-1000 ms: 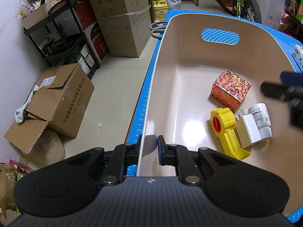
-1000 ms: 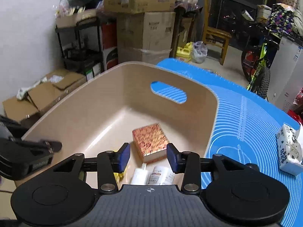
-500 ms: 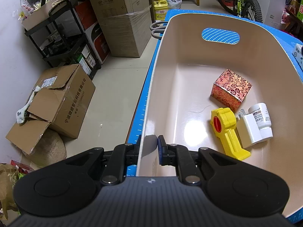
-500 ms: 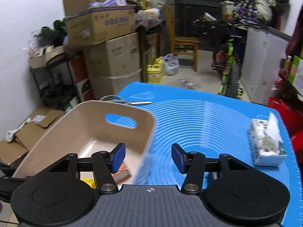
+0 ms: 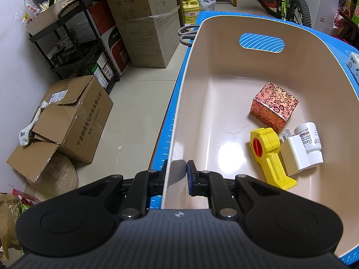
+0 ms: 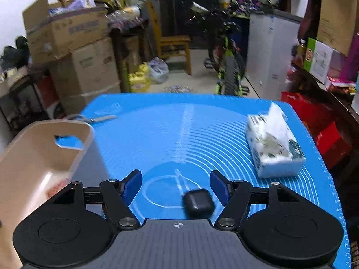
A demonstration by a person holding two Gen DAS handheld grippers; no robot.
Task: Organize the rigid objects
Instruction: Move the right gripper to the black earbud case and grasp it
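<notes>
- Black rounded case (image 6: 198, 202), small and glossy, lies on the blue mat on the counter (image 6: 179, 130), near the right gripper (image 6: 177, 186) and toward its right-hand side.
- Our right gripper's fingers are opening, wide and empty, pads clear of the case.
- Our left gripper (image 5: 178, 173) pinches the near rim of the beige bin (image 5: 224, 103), steadying it.
- We judge the step as reaching for the next item; next we centre the case, close, then carry it left to the bin.

home storage room: stacked cardboard boxes (image 5: 145, 18), bicycle (image 5: 282, 2), wooden chair (image 6: 172, 44), shelving rack (image 5: 74, 51).
</notes>
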